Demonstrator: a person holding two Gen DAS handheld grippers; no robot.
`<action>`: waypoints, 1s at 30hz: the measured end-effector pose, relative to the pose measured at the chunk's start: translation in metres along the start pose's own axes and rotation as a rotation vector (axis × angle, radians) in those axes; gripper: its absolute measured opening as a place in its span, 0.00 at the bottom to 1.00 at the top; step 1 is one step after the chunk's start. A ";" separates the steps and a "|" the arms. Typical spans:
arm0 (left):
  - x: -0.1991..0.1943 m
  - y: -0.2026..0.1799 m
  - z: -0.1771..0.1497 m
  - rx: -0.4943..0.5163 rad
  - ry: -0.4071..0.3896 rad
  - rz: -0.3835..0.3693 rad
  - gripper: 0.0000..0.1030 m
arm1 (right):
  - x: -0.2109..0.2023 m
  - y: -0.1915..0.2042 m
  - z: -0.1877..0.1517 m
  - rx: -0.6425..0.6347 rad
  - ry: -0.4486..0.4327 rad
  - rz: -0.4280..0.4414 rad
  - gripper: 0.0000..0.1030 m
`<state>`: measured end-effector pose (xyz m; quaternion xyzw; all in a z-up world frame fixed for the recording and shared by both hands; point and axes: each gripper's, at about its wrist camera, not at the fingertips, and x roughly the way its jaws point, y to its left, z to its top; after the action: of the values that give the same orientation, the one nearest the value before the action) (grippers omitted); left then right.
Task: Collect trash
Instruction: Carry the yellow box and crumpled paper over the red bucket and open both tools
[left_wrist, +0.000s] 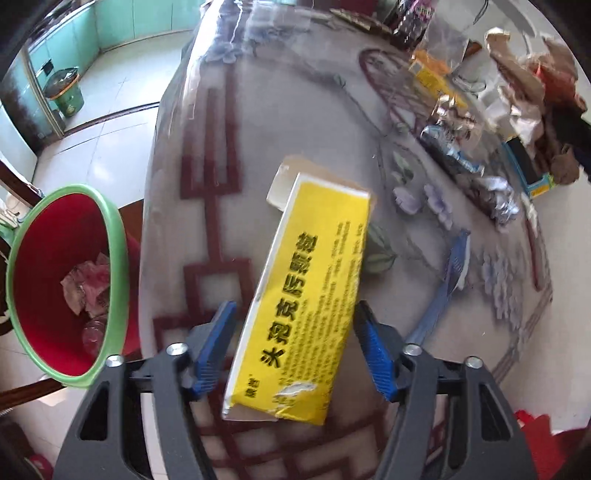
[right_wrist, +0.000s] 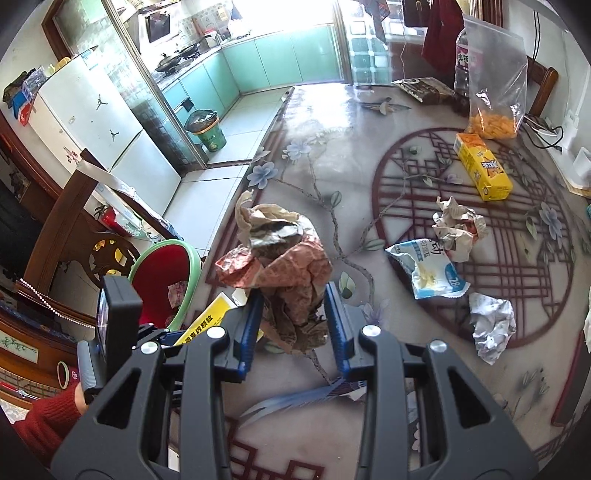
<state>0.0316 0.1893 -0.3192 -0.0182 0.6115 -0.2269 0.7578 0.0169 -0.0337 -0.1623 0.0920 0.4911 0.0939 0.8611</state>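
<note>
yellow boxes: 2 (flat one (left_wrist: 306, 295), upright carton (right_wrist: 482, 166)) | crumpled paper wads: 3 ( (right_wrist: 284, 266), (right_wrist: 458, 227), (right_wrist: 493, 325)) | snack wrapper: 1 (right_wrist: 424, 269) | clear zip bag: 1 (right_wrist: 493, 77) | red bins: 1 (left_wrist: 55, 280) | green bins: 1 (right_wrist: 207, 131)

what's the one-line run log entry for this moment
left gripper: open around yellow box on table | right gripper: shut on crumpled brown paper | red bin: beside table
</note>
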 end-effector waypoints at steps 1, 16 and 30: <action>0.001 0.000 0.001 -0.008 0.008 -0.010 0.39 | -0.001 0.001 0.000 0.000 -0.002 0.000 0.33; -0.127 0.034 0.018 -0.139 -0.367 0.109 0.35 | -0.002 0.057 0.020 -0.127 -0.041 0.089 0.33; -0.166 0.132 -0.011 -0.356 -0.414 0.298 0.35 | 0.048 0.178 0.044 -0.339 0.022 0.301 0.32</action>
<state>0.0387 0.3712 -0.2094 -0.1065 0.4702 0.0056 0.8761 0.0666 0.1478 -0.1354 0.0173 0.4584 0.3037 0.8351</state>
